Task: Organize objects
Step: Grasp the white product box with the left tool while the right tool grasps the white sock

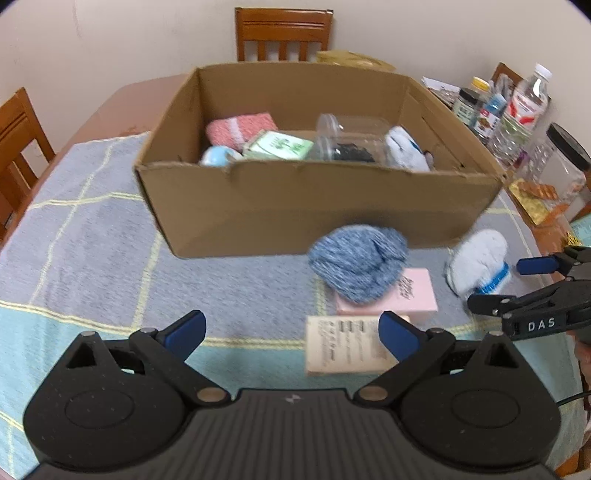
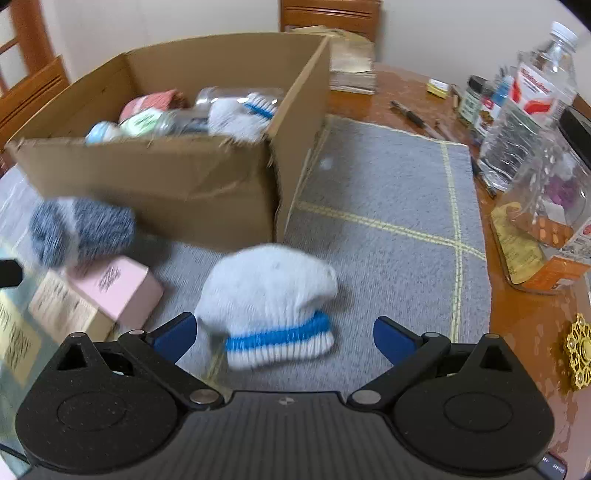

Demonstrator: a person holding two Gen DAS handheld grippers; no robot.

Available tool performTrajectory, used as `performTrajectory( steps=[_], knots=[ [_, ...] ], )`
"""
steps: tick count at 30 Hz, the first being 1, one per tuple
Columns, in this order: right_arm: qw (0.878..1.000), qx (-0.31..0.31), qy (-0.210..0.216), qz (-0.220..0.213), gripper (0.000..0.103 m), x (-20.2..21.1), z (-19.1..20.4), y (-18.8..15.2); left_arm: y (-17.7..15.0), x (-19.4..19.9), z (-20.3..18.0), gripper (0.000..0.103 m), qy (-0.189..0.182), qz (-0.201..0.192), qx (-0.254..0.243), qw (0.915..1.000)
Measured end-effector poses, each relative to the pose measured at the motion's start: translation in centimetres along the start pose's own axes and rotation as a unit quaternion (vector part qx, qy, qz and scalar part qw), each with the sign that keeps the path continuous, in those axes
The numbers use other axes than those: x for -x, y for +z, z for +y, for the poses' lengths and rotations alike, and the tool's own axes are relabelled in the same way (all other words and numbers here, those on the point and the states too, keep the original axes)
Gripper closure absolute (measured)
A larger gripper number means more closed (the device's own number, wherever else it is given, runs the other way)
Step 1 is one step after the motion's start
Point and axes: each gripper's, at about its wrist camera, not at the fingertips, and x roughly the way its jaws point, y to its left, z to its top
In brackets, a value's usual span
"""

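An open cardboard box stands on the cloth and holds a pink cloth, a green carton, a clear jar and a white sock. In front of it a blue knitted roll lies on a pink box, next to a beige box. A white sock with a blue stripe lies to the right. My left gripper is open and empty above the cloth, near the beige box. My right gripper is open, its fingers on either side of the white sock's cuff.
A grey-blue checked cloth covers the wooden table. Bottles and jars crowd the right edge, with a gold ornament and pens. Wooden chairs stand at the back and left.
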Motion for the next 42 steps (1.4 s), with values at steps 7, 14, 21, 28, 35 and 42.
performTrajectory(
  steps=[7, 14, 21, 28, 35, 42],
  knots=[
    [0.999, 0.040, 0.007, 0.011, 0.000, -0.4, -0.3, -1.7, -1.4, -0.9, -1.7, 0.003, -0.013, 0.013, -0.008, 0.9998],
    [0.998, 0.060, 0.019, 0.003, 0.000, -0.5, -0.6, -1.7, -2.6, -2.1, -3.5, 0.003, -0.015, 0.017, -0.013, 0.9996],
    [0.997, 0.073, 0.029, -0.010, 0.000, -0.3, -0.9, -2.3, -3.2, -3.5, -4.6, 0.005, 0.000, 0.004, -0.020, 0.9998],
    [0.996, 0.078, 0.033, -0.015, 0.000, -0.1, -1.2, -2.5, -3.3, -3.8, -5.4, 0.020, 0.007, -0.017, -0.035, 0.9992],
    [0.996, 0.083, 0.034, -0.016, 0.000, -0.2, -0.8, -2.2, -3.4, -3.6, -4.8, 0.024, 0.012, -0.018, -0.028, 0.9994],
    [0.995, 0.088, 0.039, -0.023, 0.000, -1.1, -0.1, -1.1, -3.7, -3.2, -3.4, 0.024, 0.024, -0.014, -0.014, 0.9995]
  ],
)
